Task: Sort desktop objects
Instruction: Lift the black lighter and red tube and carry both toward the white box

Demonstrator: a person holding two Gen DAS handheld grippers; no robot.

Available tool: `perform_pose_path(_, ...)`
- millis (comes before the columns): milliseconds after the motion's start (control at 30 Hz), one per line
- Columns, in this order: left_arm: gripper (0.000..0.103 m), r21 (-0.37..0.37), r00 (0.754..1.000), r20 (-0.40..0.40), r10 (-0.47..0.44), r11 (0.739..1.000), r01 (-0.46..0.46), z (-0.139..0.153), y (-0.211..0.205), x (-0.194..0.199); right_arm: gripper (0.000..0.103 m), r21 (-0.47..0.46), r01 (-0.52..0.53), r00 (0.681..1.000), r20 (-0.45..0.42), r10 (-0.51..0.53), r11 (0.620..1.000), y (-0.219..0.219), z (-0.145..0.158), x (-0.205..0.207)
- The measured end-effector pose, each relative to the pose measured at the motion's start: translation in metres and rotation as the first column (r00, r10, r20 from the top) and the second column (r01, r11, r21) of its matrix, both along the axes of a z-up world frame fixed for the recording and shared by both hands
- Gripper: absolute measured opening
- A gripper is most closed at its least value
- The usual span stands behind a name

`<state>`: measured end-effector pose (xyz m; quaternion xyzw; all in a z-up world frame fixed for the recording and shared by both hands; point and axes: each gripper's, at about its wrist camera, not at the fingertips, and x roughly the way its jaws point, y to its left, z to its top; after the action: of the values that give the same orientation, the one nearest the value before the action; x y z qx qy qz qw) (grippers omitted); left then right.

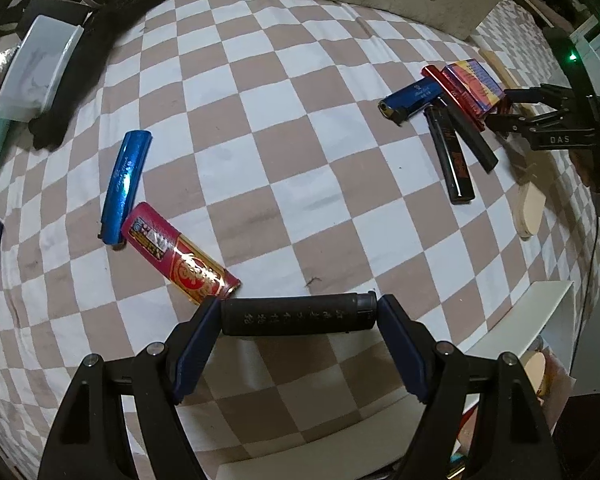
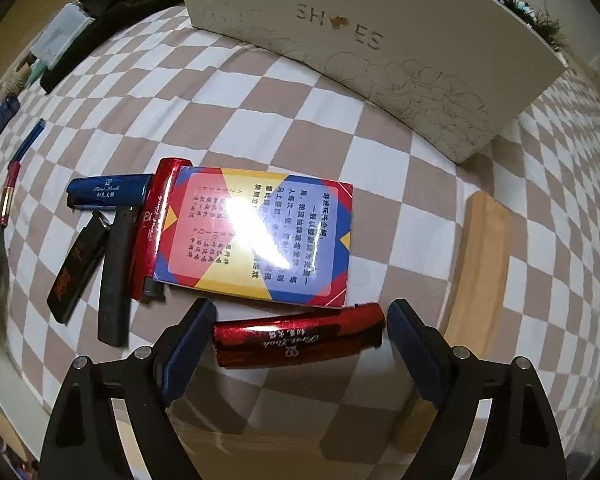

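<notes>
1. Two lighters, a blue lighter (image 1: 126, 186) and a red-gold lighter (image 1: 180, 254), lie unsorted far left on the tabletop (image 1: 300, 160); my left gripper (image 1: 299, 314) clamps a black lighter (image 1: 299, 314) endwise.
2. Four lighters sit grouped left of the card box (image 2: 260, 240); my right gripper (image 2: 300, 330) stands wide around a red lighter (image 2: 298, 334), pads apart from it.

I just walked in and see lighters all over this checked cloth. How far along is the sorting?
Partly done. Several lighters already lie beside the card box. In hand: the left gripper clamps a black lighter; a red lighter lies between the right gripper's pads, untouched. Left: a blue lighter and a red-and-gold lighter lie apart from that group.
</notes>
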<state>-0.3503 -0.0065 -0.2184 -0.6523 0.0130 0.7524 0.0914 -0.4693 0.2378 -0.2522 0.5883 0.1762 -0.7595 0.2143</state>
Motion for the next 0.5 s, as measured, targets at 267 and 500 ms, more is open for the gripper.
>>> perform_pose_path(267, 0.079, 0.02, 1.0, 0.002, 0.024, 0.999, -0.024, -0.004, -0.039, 0.019, 0.084, -0.022, 0.042, 0.999, -0.02, -0.043, 0.999, 0.001, 0.002, 0.008)
perform_pose_path(500, 0.079, 0.03, 0.997, 0.016, 0.07, 0.997, -0.071, -0.006, -0.037, 0.022, 0.084, -0.045, 0.131, 0.991, -0.008, -0.132, 0.99, 0.003, 0.006, 0.027)
